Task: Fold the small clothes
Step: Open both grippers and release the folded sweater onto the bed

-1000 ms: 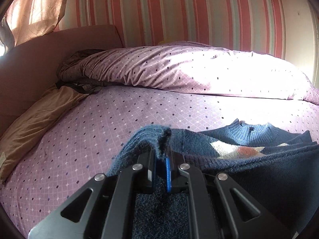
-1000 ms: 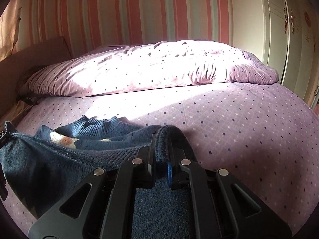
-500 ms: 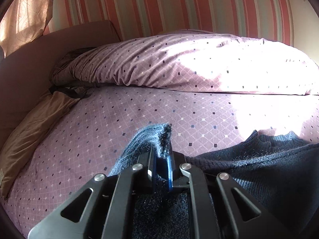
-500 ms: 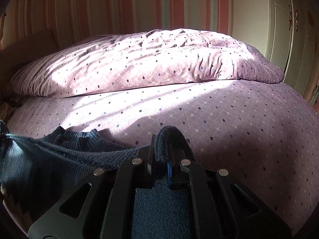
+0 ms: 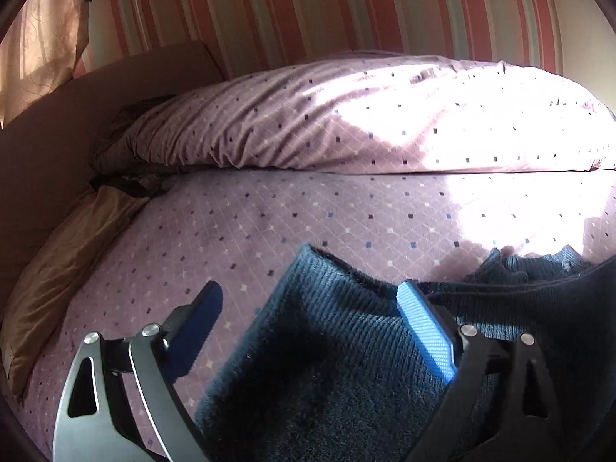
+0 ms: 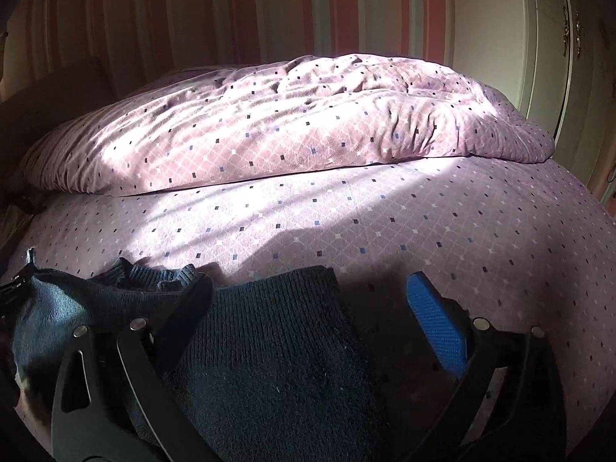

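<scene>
Both grippers, left point(image 5: 308, 308) and right point(image 6: 308, 300), are spread apart; the dark blue knitted sweater point(image 5: 346, 346) is being laid down, best flattened before refolding.

No readable text anywhere.

Nothing written, printed or numbered to be made out on the dark blue sweater point(image 5: 331, 346), the dotted purple sheet point(image 6: 442, 223), the heaped duvet point(image 5: 385, 123), the striped wall point(image 5: 308, 7) or the white cupboard doors point(image 6: 558, 46) far right; only patterns and ornaments.
</scene>
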`<state>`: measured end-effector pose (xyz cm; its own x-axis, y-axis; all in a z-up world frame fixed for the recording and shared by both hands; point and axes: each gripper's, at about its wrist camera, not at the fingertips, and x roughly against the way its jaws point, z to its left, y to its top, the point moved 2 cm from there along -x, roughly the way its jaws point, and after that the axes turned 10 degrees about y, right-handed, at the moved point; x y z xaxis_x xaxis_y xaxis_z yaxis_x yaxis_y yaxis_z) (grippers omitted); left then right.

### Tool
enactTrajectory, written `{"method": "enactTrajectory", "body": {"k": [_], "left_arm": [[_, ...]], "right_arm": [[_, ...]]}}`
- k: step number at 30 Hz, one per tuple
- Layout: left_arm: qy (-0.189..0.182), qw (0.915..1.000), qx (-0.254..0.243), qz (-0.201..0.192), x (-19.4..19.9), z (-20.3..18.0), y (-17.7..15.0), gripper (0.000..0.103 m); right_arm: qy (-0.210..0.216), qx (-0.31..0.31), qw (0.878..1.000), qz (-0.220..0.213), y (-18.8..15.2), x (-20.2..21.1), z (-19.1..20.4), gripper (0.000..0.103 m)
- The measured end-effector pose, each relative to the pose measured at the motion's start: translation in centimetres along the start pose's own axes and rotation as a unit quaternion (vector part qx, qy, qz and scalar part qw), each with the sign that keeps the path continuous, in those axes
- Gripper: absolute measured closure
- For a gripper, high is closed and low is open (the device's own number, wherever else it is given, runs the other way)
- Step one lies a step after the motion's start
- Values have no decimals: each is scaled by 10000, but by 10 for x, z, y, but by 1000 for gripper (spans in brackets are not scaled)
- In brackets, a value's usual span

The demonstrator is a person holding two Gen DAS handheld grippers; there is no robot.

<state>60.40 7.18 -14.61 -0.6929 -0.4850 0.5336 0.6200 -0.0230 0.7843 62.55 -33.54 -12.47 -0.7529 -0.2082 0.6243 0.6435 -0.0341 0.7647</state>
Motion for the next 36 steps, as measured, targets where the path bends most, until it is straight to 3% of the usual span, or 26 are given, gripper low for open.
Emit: {"method": "enactTrajectory", "body": {"k": [4,6,12,15,18,23,28,32,36], "left_arm": [[-104,9997,118,194,1,10,0,10],[-323,9987,151,371,0,11,-8,10],[-640,9938,-134,899,-9,1,-42,10],[-619,9873,-392,1409,-30,-6,-62,9],[-617,9856,-292,1547,-29,-1,-65,8],[-894,9933,-62,734,33,17,-56,8],[-918,9957,-86,55,109,33,-90,8],[-928,9955,-181,38,140,31,-136,8],[-893,9950,-335,294,134,22,-165,8]], "right_arm": [[118,-15,9999,27,-7,8,5,3],[276,-104,9995,130,-17,9,10,3],[540,128,9966,605,-59,12,40,3],[373,148,9938,1036,-83,4,44,3],[223,196,9829,1815,-109,-17,43,3],[419,291,9913,1211,-104,25,50,3],[479,573,9934,874,-125,78,68,3],[470,550,9925,988,-155,96,74,3],[376,463,9892,1337,-177,89,74,3]]}}
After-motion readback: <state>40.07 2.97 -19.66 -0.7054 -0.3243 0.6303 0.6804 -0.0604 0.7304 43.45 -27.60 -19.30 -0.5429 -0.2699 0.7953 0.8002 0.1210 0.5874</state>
